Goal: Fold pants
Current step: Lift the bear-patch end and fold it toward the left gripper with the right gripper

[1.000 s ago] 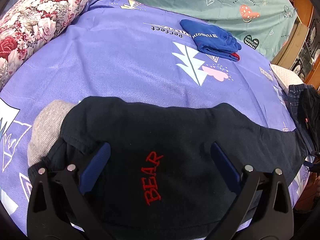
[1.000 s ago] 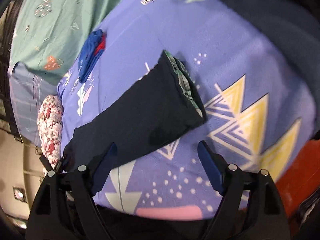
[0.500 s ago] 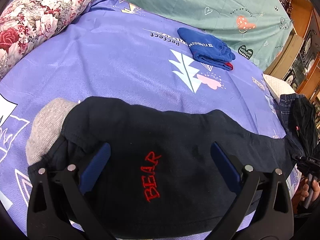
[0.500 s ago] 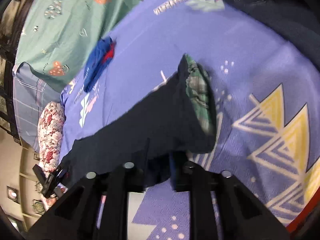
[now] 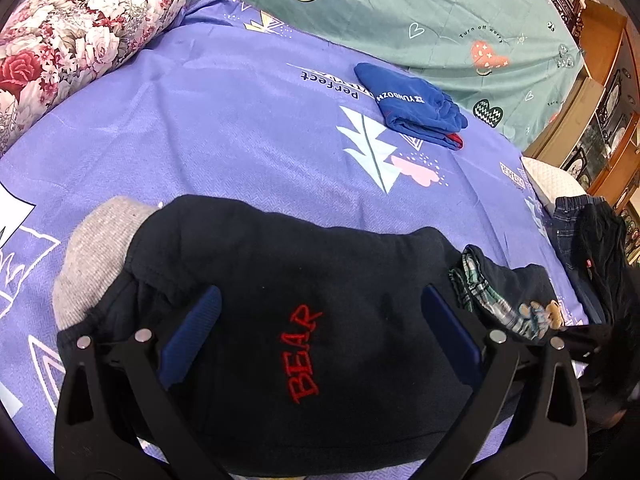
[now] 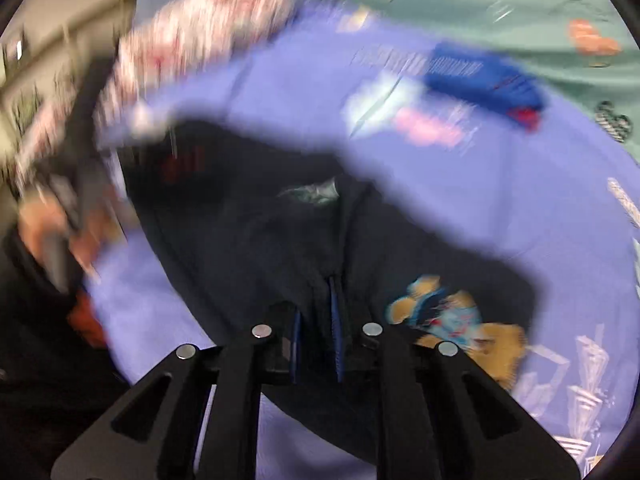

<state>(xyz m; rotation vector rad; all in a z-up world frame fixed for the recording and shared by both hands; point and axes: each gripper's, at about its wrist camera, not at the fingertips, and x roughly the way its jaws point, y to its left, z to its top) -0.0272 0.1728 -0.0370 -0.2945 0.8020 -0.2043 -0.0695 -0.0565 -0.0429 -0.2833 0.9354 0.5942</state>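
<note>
Dark navy pants [image 5: 280, 248] with red "BEAR" stitching and a grey waistband [image 5: 96, 248] lie on the purple bedsheet [image 5: 240, 128]. My left gripper [image 5: 320, 296] hovers open just above the seat of the pants, its blue pads on either side of the lettering. The leg end [image 5: 480, 292], showing plaid lining and a bear patch [image 5: 548, 314], is lifted and doubled back at the right. In the blurred right wrist view, my right gripper [image 6: 316, 308] is shut on a fold of the pants [image 6: 400, 248] beside the bear patch [image 6: 448, 316].
A floral pillow [image 5: 80, 36] lies at the far left. A folded blue garment [image 5: 416, 104] sits at the back on the sheet, before a green cover [image 5: 440, 20]. Jeans and dark clothes [image 5: 580, 232] are piled at the right edge, with wooden furniture [image 5: 600, 80] behind.
My right gripper shut on the leg end and swept it across toward the waist, rolling as it went. The leg now shows doubled back. The left gripper stayed almost still.
</note>
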